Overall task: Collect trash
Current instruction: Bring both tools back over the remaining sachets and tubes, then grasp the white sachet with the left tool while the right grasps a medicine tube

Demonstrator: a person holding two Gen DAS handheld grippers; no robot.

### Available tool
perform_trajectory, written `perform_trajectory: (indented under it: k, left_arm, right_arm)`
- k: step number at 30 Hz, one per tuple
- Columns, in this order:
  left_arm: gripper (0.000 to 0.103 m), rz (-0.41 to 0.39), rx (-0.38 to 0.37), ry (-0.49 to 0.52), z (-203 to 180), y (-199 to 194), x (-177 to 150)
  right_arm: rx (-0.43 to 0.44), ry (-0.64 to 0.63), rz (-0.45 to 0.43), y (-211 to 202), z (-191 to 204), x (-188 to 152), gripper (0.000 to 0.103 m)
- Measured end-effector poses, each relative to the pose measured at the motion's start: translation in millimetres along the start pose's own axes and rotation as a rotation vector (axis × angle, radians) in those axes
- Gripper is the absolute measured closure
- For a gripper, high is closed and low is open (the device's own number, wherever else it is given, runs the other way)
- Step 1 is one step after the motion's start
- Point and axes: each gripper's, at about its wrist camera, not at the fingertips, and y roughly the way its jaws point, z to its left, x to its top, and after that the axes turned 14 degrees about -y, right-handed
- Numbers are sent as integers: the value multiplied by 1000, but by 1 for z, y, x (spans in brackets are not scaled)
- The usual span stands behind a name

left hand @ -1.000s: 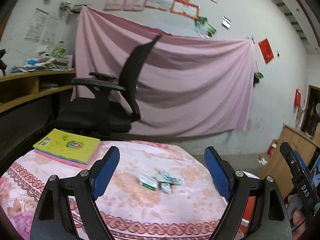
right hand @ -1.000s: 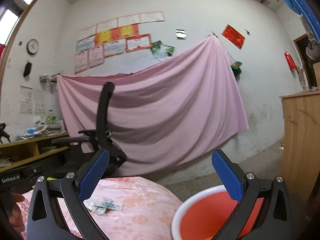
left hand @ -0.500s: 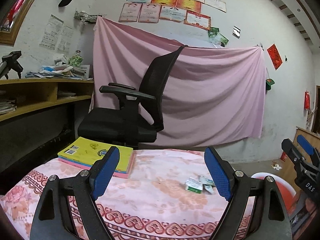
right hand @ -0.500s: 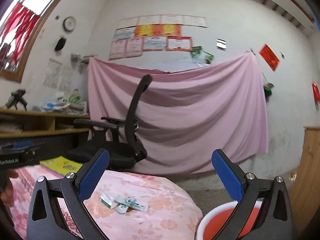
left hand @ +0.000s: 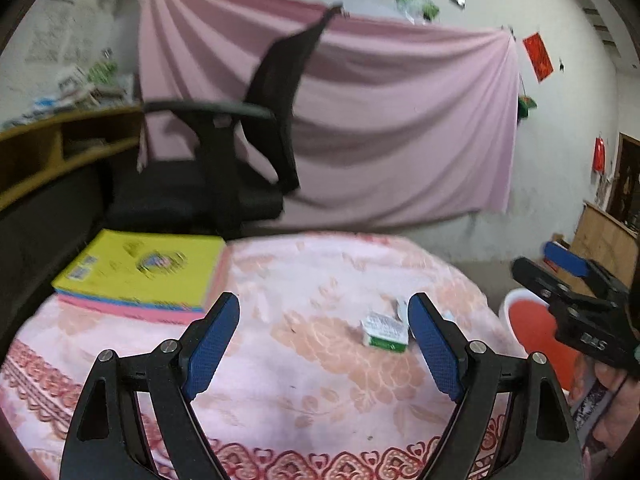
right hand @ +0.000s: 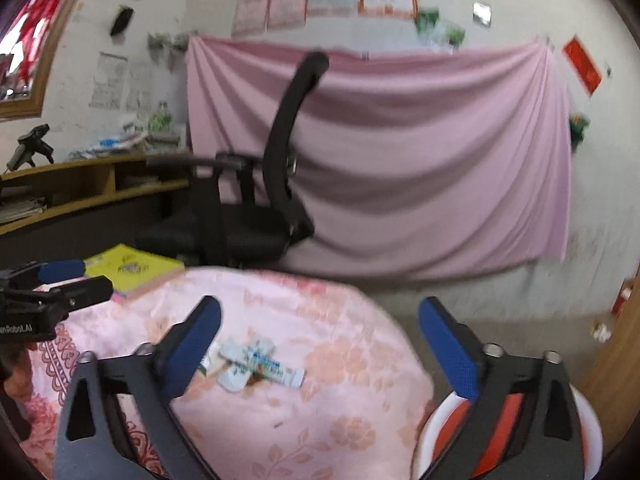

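Wrappers are lying ahead of both empty grippers

The trash wrappers (right hand: 256, 364) are sitting on the table (right hand: 344, 412) just beyond the spread right gripper (right hand: 320, 344); the spread left gripper (left hand: 322, 336) is risking nudging the flat, light pieces aside, short of the red bin (left hand: 532, 320)

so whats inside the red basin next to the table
From the left wrist view, the red basin shows only bare red inner wall; no trash is visible. The right claw and, in the right wrist view, its own fingers cover the bottom.

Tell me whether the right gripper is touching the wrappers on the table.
Apart. In the right wrist view, the right gripper is open above the tablecloth, and the wrappers lie loose between its fingers, nearer the left one.
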Motion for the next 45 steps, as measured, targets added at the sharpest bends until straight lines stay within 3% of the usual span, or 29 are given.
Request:
perform_trajectory:
  k: [2, 6, 9, 16, 18, 23, 31, 35, 37, 43, 45]
  left_arm:
    - [28, 54, -17, -14, -2, 11, -1]
    - [40, 172, -51, 16, -15, 34, -6]
    - [54, 251, -76, 45, -25, 50, -11]
    - [56, 346, -64, 72, -38, 80, -18]
    - [72, 363, -61, 66, -38, 83, -20]
    - [94, 395, -44, 6, -25, 90, -19]
    - [97, 389, -39, -55, -10, 81, -15]
    - [97, 394, -33, -50, -8, 74, -15]
    - [97, 399, -30, -69, -4, 71, -15]
    - [96, 407, -15, -115, 8, 64, -13]
    - [93, 404, -11, -109, 7, 62, -12]
  right_arm:
    - [59, -12, 74, 19, -2, 0, 22]
    - [184, -20, 192, 55, -3, -3, 45]
    - [292, 8, 251, 74, -5, -7, 55]
    - [394, 81, 310, 100, -16, -11, 70]
    - [424, 103, 336, 106, -17, -14, 74]
    - [467, 91, 387, 112, -13, -18, 80]
    - [578, 135, 393, 102, -18, -27, 79]
    - [611, 104, 374, 89, -15, -27, 65]
    - [617, 72, 371, 85, -11, -27, 64]
    - [591, -27, 385, 78, 3, -27, 64]
    - [559, -58, 396, 76, 8, -28, 73]
